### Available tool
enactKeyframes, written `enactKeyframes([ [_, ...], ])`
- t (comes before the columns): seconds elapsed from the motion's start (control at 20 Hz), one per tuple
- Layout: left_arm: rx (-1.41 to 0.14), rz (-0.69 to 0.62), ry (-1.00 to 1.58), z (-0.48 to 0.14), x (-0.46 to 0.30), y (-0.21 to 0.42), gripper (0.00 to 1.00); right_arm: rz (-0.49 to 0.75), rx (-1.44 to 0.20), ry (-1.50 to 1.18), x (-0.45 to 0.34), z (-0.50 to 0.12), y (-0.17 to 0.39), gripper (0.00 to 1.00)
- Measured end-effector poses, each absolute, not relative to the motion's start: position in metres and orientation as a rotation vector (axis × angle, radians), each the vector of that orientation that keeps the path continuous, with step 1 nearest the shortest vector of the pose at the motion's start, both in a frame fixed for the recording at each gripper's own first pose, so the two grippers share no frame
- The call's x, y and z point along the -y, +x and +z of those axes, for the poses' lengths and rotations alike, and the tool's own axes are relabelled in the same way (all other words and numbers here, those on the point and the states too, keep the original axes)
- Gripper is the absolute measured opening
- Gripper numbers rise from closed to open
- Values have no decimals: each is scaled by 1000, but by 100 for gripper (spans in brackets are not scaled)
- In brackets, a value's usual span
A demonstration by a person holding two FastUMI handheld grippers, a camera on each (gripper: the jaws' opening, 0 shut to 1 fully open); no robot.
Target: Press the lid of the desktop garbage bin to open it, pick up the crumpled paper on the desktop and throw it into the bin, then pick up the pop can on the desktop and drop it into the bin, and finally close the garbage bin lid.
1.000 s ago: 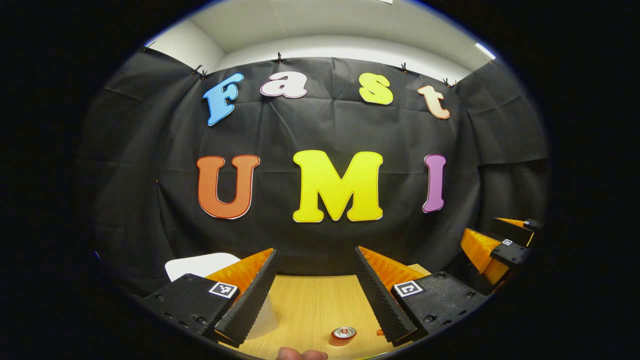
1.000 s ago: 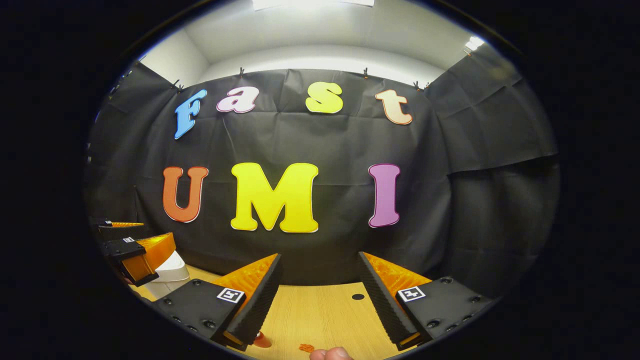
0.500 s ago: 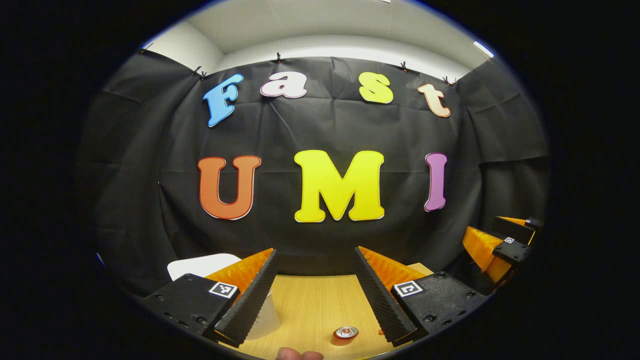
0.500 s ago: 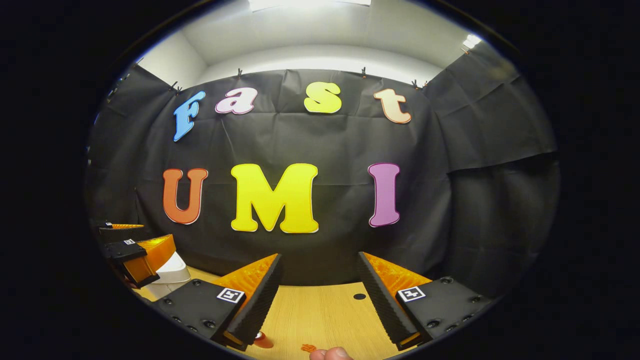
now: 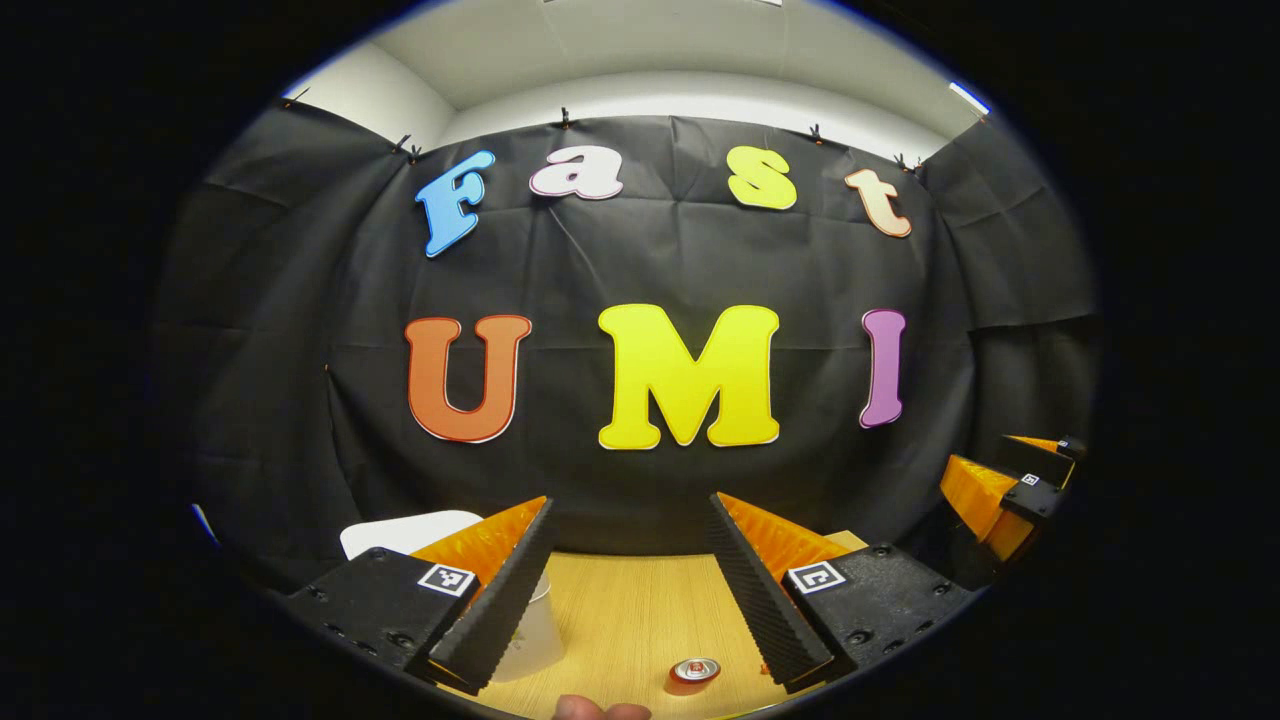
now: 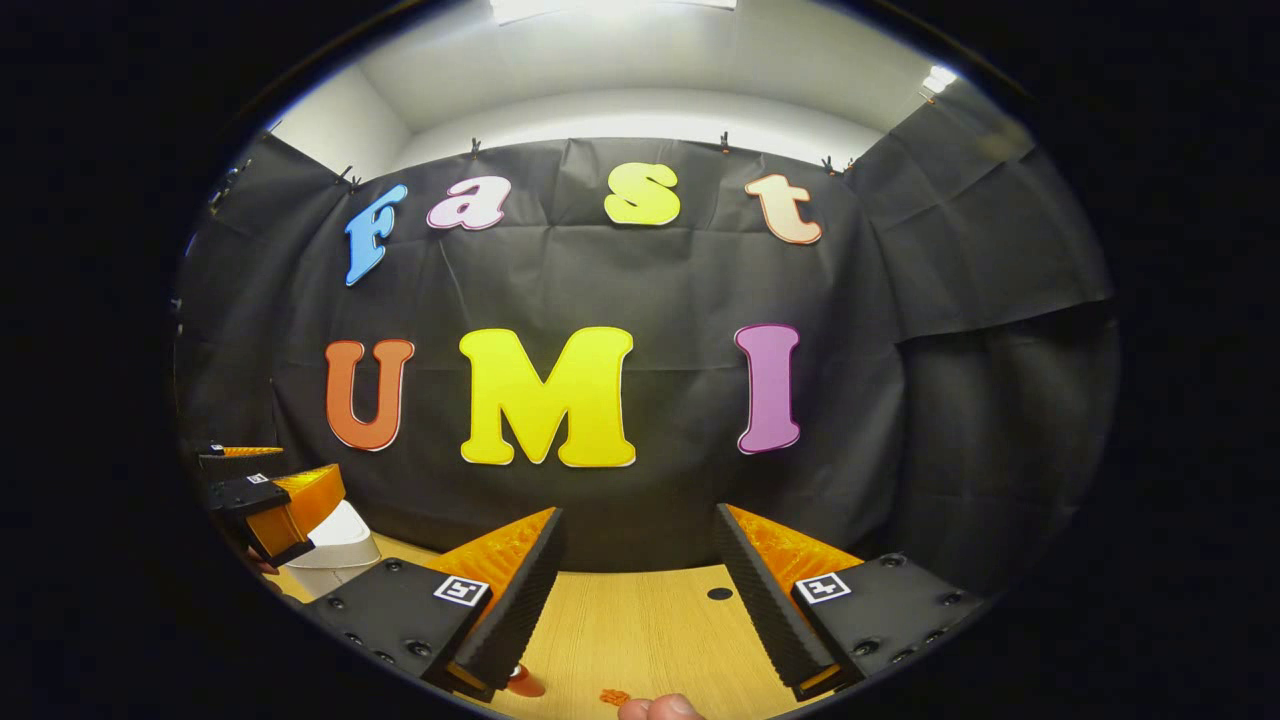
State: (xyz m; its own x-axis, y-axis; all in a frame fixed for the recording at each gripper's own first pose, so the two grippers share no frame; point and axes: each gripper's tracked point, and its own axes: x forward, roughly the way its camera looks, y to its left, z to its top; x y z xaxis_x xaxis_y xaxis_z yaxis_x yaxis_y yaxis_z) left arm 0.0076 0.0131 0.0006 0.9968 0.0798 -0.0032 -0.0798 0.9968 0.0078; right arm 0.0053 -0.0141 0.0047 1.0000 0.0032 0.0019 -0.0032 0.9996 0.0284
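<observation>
Little has changed in the last second: my left gripper [image 5: 625,590] has drifted slightly, so the can [image 5: 695,669] and bin [image 5: 400,532] sit a touch lower and further right in its view. I judge the task not yet begun. Both my grippers hang with jaws apart, holding nothing; the right gripper [image 6: 635,590] hovers over the bench [image 6: 640,620]. The can stands upright, long axis vertical, top facing up, near the front edge. The bin is left of it, lid apparently shut.
</observation>
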Motion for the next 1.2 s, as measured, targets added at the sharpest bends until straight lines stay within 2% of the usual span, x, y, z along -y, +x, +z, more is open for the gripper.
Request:
enactKeyframes([
  [0.3, 3, 155, -1, 6, -34, 13, 97, 17, -9, 32, 16, 7, 13, 95],
  [0.35, -2, 171, 0, 5, -39, 15, 100, 17, -8, 33, 17, 8, 14, 95],
  [0.4, -6, 187, 2, 4, -44, 15, 97, 17, -8, 33, 18, 8, 15, 94],
  [1.2, -35, 507, 43, -6, -154, 29, 97, 33, -1, 4, 17, 15, 25, 95],
])
